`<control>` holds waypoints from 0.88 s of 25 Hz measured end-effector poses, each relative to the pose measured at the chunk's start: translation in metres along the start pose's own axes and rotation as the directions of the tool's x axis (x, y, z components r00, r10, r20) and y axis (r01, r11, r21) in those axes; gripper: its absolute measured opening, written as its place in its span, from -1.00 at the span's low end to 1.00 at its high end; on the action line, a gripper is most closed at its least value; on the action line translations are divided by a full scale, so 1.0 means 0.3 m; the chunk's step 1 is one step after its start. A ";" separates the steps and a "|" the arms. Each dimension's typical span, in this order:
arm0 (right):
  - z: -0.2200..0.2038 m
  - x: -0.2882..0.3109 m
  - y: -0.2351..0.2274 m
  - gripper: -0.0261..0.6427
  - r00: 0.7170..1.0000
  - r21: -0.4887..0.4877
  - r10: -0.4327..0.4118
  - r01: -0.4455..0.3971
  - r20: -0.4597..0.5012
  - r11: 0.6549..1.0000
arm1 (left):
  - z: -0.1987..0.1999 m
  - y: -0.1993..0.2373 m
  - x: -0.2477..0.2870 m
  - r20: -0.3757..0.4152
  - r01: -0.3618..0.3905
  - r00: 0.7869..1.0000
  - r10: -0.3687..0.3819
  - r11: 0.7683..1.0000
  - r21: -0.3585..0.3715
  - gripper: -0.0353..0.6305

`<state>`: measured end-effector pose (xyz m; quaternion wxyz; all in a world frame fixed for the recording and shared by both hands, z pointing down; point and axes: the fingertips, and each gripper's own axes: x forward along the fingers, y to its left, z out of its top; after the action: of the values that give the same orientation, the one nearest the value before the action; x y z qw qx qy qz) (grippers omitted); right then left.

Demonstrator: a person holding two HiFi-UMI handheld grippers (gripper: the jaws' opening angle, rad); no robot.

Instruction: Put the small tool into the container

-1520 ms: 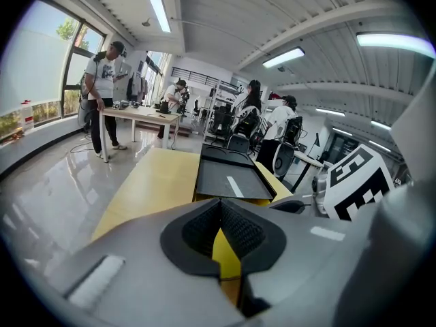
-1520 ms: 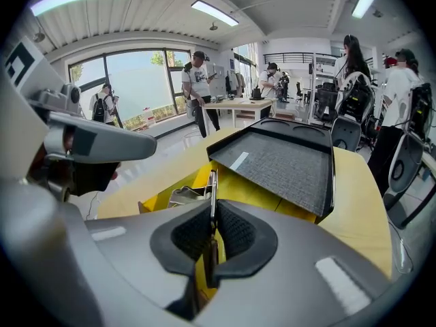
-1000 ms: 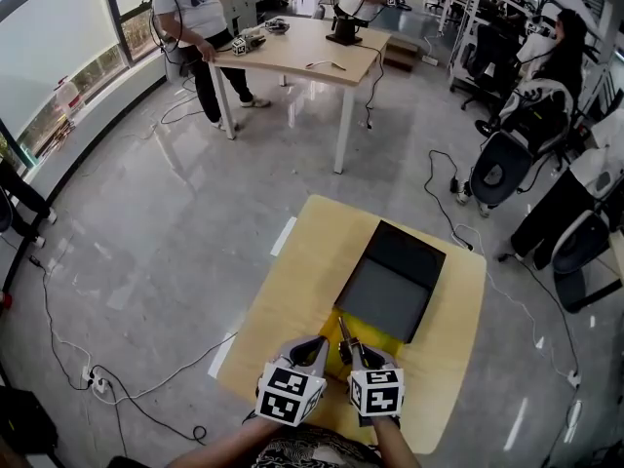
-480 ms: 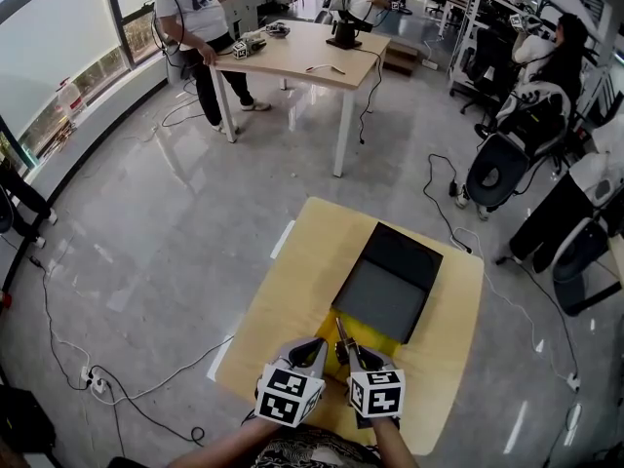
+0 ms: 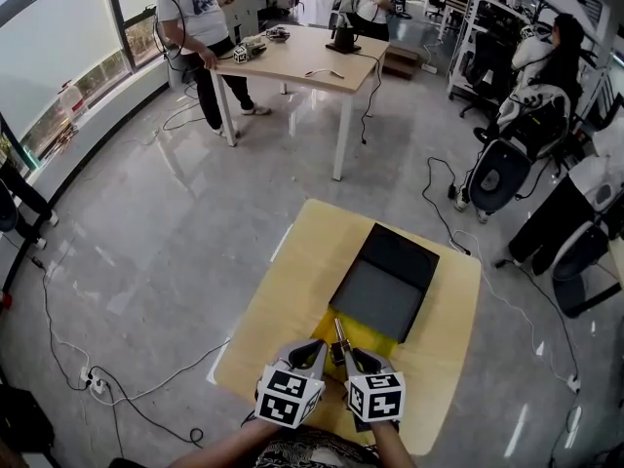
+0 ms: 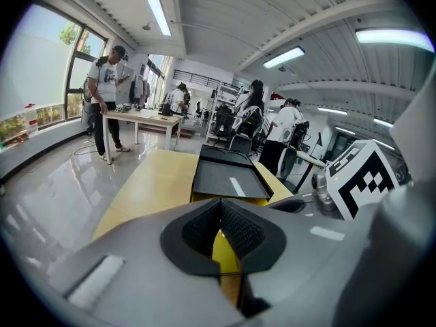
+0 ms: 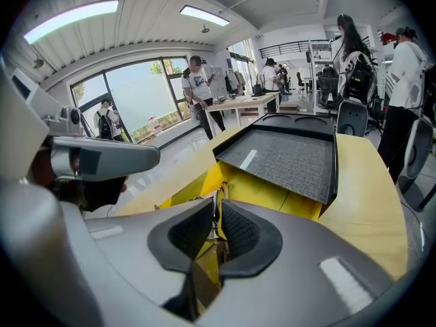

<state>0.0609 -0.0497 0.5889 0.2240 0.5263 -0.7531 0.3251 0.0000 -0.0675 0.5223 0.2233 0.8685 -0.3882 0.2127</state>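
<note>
A black container [image 5: 385, 281] with a grey lining lies open on the small wooden table [image 5: 292, 281], and a yellow part [image 5: 375, 339] adjoins its near edge. My right gripper [image 5: 343, 351] is shut on the small tool [image 5: 337, 331], a thin metal piece that points toward the container over the yellow part. In the right gripper view the tool [image 7: 217, 206] shows as a sliver between the pads, with the grey lining [image 7: 286, 159] just ahead. My left gripper [image 5: 314, 344] hangs beside the right one, shut with nothing in it; in its own view the left gripper [image 6: 219, 204] has its pads meeting.
The table is small, with its edges close on all sides. A larger table [image 5: 292, 52] stands far back with people around it. Office chairs [image 5: 502, 169] and a seated person are at the right. Cables [image 5: 97, 383] trail over the floor at the left.
The right gripper with the tool has crept slightly forward toward the black container. The left gripper has stayed beside it, almost still.
</note>
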 end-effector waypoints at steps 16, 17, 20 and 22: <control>0.080 0.014 0.002 -0.80 0.998 -0.026 0.012 -0.011 0.063 1.000 | 0.028 0.031 0.032 0.024 -0.010 1.000 0.010 1.000 0.013 -0.86; 0.084 0.014 0.001 -0.80 0.998 -0.029 0.012 -0.010 0.066 1.000 | 0.030 0.033 0.034 0.026 -0.010 1.000 0.009 1.000 0.014 -0.86; 0.098 0.015 0.006 -0.80 0.997 -0.037 0.016 -0.013 0.076 0.999 | 0.035 0.037 0.040 0.030 -0.009 1.000 0.008 1.000 0.018 -0.86; 0.109 0.016 0.011 -0.81 0.996 -0.044 0.021 -0.017 0.085 0.999 | 0.041 0.042 0.045 0.033 -0.009 0.999 0.008 1.000 0.022 -0.86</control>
<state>0.0563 -0.0757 0.5688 0.1999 0.5275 -0.7738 0.2880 0.0010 -0.0897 0.5226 0.2062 0.8726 -0.3932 0.2035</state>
